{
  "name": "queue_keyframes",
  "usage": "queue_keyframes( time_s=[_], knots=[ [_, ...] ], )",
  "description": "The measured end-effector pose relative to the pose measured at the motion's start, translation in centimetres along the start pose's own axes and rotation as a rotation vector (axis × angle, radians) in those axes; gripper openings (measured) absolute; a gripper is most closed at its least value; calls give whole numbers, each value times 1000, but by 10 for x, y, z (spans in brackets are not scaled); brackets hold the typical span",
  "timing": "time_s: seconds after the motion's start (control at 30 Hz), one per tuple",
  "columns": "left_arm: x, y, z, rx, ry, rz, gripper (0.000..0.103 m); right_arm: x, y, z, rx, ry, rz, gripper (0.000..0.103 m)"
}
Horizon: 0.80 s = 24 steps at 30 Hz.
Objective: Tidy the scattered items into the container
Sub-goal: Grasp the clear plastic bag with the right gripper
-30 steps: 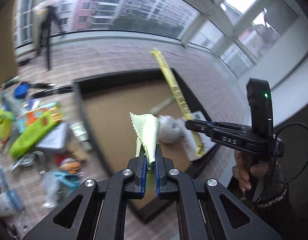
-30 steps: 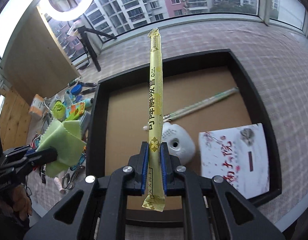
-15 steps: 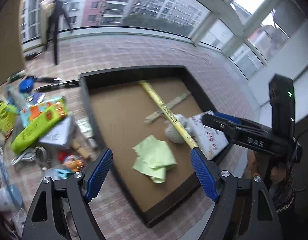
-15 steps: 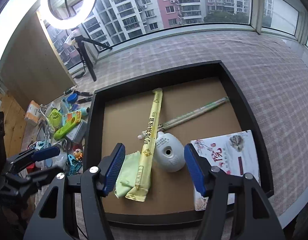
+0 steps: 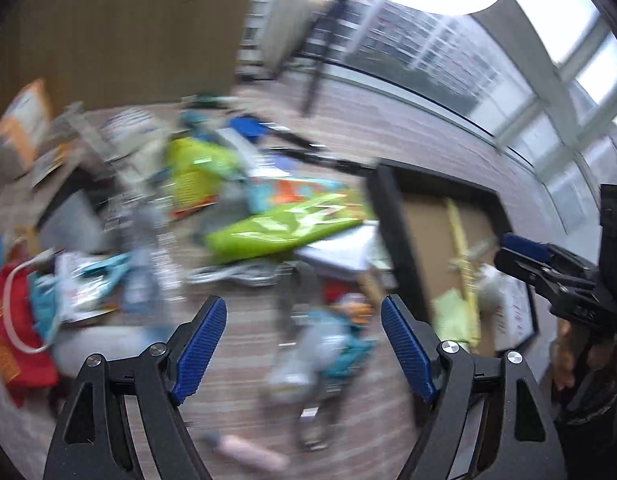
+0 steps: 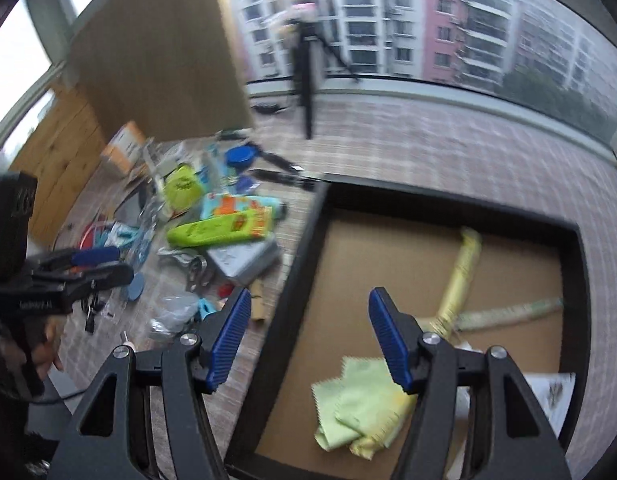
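Observation:
The black-rimmed tray (image 6: pixel 304 248) has a brown floor. On it lie a green cloth (image 6: pixel 360 404), a long yellow packet (image 6: pixel 464 272), a pale chopstick sleeve (image 6: pixel 508 314) and a white booklet (image 6: pixel 548 396). My right gripper (image 6: pixel 310 298) hangs open and empty over the tray's left rim. My left gripper (image 5: pixel 302 308) is open and empty above the blurred clutter left of the tray (image 5: pixel 392 208). The nearest clutter includes a bright green packet (image 5: pixel 280 228), a grey tin (image 6: pixel 244 258) and scissors (image 6: pixel 188 260).
The clutter spreads over a checked cloth: a red bag (image 5: pixel 12 332), a blue lid (image 6: pixel 240 156), an orange box (image 6: pixel 124 148), a lime pouch (image 6: pixel 182 190). A wooden panel and a tripod stand behind it. Windows run along the far side.
Both grippers opened and let go: the green cloth and the yellow packet now lie in the tray. Both hands then swung left, toward the clutter.

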<state>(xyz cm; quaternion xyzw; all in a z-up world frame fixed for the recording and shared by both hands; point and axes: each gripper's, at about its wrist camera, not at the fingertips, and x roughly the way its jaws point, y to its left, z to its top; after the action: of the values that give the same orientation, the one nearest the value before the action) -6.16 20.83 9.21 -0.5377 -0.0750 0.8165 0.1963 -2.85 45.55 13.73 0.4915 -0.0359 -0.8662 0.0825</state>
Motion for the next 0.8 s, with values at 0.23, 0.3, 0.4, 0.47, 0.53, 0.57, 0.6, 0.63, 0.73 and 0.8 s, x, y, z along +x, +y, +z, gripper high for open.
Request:
queue_keyframes(
  time_s=[0.23, 0.3, 0.4, 0.47, 0.53, 0.57, 0.6, 0.63, 0.73, 0.8],
  knots=[
    [1, 66, -7, -146, 24, 56, 77, 59, 67, 35, -243, 133, 53, 61],
    [2, 74, -10, -153, 33, 57, 76, 69, 74, 38, -229, 172, 99, 60],
    [7, 81, -13, -149, 51, 68, 75, 80, 84, 33, -208, 217, 136, 60],
    [13, 86, -14, -154, 69, 66, 73, 87, 87, 24, -175, 250, 152, 60],
    [17, 89, -15, -155, 81, 59, 72, 92, 87, 15, -125, 274, 189, 59],
    [19, 89, -16, -151, 85, 62, 72, 95, 87, 10, -96, 284, 212, 59],
    [22, 89, -15, -149, 90, 63, 72, 96, 87, 6, -77, 292, 222, 58],
    [22, 88, -15, -146, 88, 65, 72, 97, 88, 3, -62, 297, 229, 58],
    [26, 88, -9, -139, 88, 71, 72, 103, 94, -5, -23, 310, 257, 57],
    [31, 88, -5, -137, 90, 84, 72, 108, 98, -9, -6, 324, 262, 58]
  ],
)
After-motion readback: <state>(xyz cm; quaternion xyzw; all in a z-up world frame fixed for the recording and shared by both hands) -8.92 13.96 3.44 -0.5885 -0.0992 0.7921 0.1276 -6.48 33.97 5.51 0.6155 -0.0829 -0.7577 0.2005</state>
